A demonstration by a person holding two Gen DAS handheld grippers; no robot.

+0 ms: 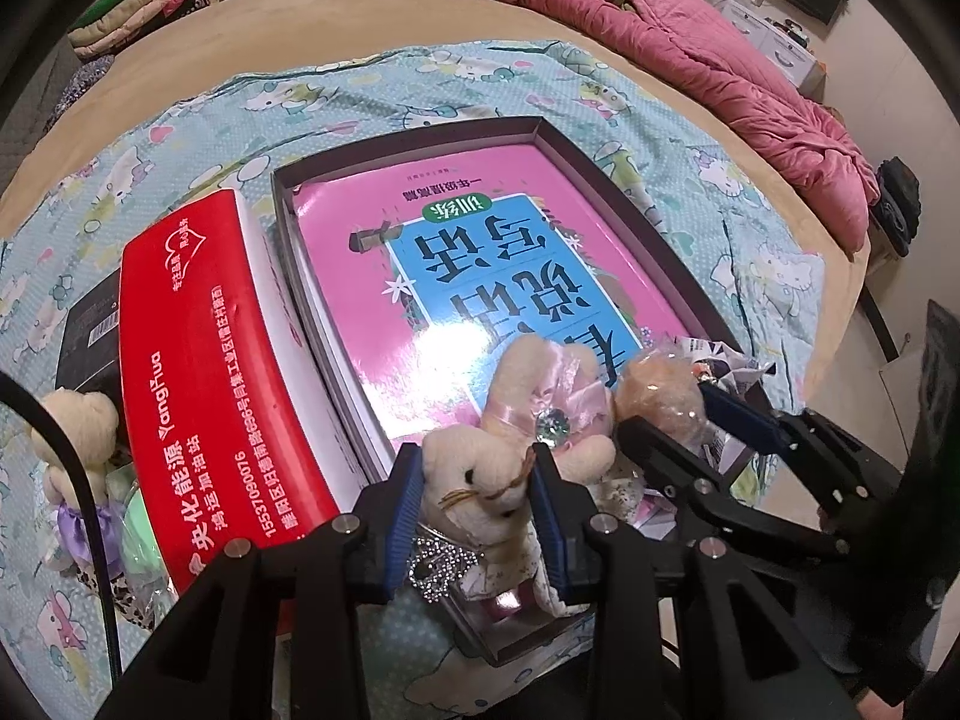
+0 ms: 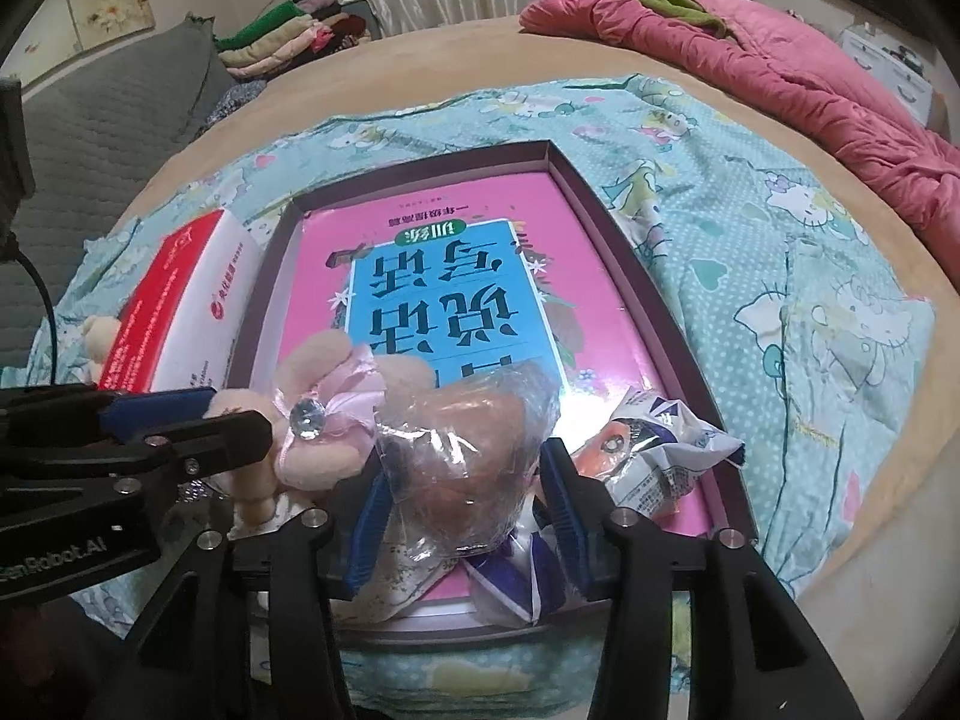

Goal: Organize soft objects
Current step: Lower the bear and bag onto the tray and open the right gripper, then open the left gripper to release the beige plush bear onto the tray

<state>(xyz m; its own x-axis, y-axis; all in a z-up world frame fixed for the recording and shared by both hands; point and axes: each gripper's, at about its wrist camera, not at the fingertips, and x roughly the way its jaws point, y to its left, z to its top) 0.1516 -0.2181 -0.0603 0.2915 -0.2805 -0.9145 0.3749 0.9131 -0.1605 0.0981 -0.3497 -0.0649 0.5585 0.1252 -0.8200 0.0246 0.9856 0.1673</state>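
A cream plush rabbit (image 1: 474,474) with a pink bow and a clear gem lies at the near end of a dark shallow box (image 1: 420,138). My left gripper (image 1: 477,480) is shut on its head, a blue pad against each side. The right wrist view shows the rabbit's ears and bow (image 2: 336,396). Beside it a brown plush toy in a clear bag (image 2: 462,438) rests on the pink book (image 2: 456,240) inside the box. My right gripper (image 2: 468,480) straddles the bag with its jaws apart. The pads stand close to the bag but do not squeeze it.
A red and white carton (image 1: 210,360) lies left of the box, with a small bear in a purple dress (image 1: 78,438) beyond it. A crumpled printed packet (image 2: 654,456) sits in the box's near right corner. A pink quilt (image 1: 690,48) and folded clothes (image 1: 144,0) lie far back.
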